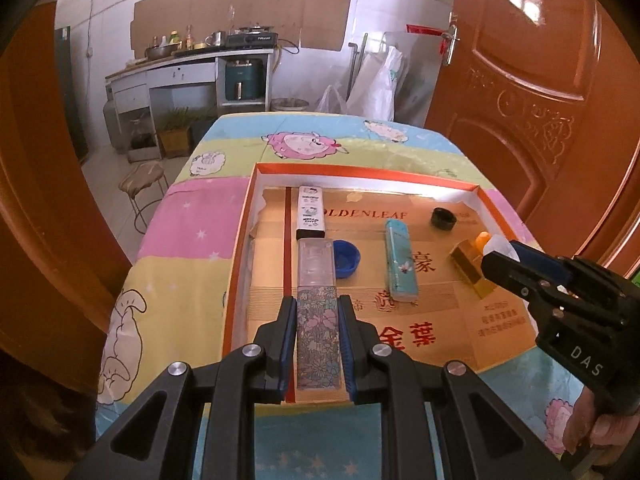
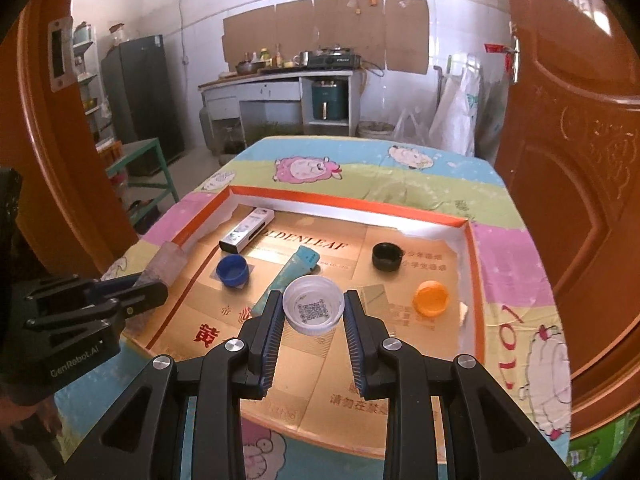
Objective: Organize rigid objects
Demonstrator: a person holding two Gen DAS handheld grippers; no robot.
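- Both tongs are busy: the left gripper point(image 1: 317, 312) is clamped tight on a long floral case point(image 1: 319, 340) with a clear cap end, and the right gripper point(image 2: 313, 312) holds a white bottle cap point(image 2: 313, 309) between its pads, open side up.
- Each load hangs above the shallow orange-rimmed tray point(image 1: 240, 248), which lies on a cartoon-print cloth point(image 1: 188, 216).
- Inside the tray already lie a white printed box point(image 1: 311, 216), a blue cap point(image 1: 345, 258), a teal case point(image 1: 400, 266), a black cap point(image 1: 443, 218), a gold box point(image 1: 472, 270) and an orange cap point(image 2: 431, 297).
- The floral case points toward the white printed box, almost in one line with it, and the blue cap sits just beside its clear end.
- Risk one, in my judgement: if the floral case is lowered as it is, its clear end may knock the blue cap or push the white box out of line.
- Risk two: the white cap is round and gripped only at its rim, so it can twist or pop out if the pads loosen unevenly; on release it may roll or flip.
- Risk three: the right gripper hovers just above the teal case and the gold box, so a careless descent could hit them.
- Risk four: the two grippers work near each other over one tray and could collide.
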